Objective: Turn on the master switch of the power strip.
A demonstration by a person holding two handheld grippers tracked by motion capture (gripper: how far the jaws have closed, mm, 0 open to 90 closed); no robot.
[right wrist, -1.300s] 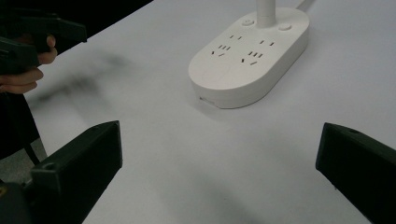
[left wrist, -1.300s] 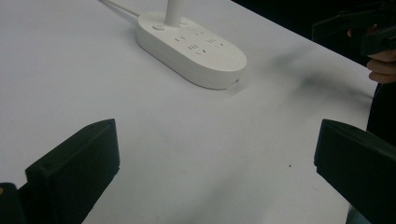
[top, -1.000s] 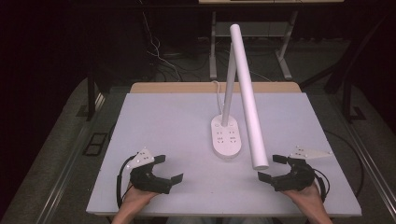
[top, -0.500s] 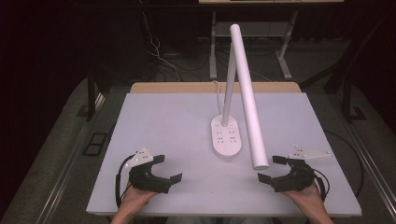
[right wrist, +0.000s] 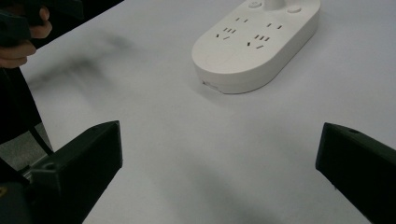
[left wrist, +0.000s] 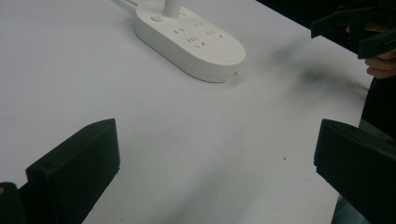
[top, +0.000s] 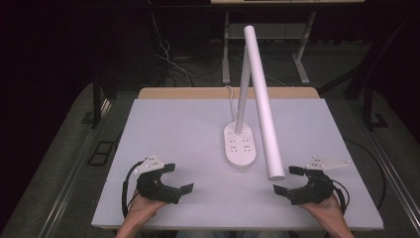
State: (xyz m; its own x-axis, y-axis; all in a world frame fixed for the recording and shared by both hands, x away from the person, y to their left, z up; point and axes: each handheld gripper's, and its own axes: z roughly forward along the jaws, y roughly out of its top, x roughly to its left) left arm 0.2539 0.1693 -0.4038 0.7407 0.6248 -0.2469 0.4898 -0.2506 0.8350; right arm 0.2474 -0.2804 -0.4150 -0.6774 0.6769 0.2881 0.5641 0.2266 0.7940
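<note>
A white table (top: pixel 188 129) was seen from above, with a white lamp (top: pixel 241 146) standing right of its centre. The lamp's oval base (left wrist: pixel 191 39) carried socket holes on top; a thin stem (top: pixel 242 91) rose from its far end, and the long tube head (top: pixel 262 99) slanted down toward the near right, its free end hanging above the table just beside the base. A white cord (top: pixel 230 92) ran from the base toward the far edge. The left gripper (top: pixel 174 177) was held near the front left edge, jaws spread wide, nothing between them. The right gripper (top: pixel 288 179) was held near the front right, jaws likewise spread and empty. Both were well apart from the lamp. In each gripper view the base (right wrist: pixel 254 39) was seen beyond the parted jaws, with the other hand (right wrist: pixel 21 39) at the frame edge.
</note>
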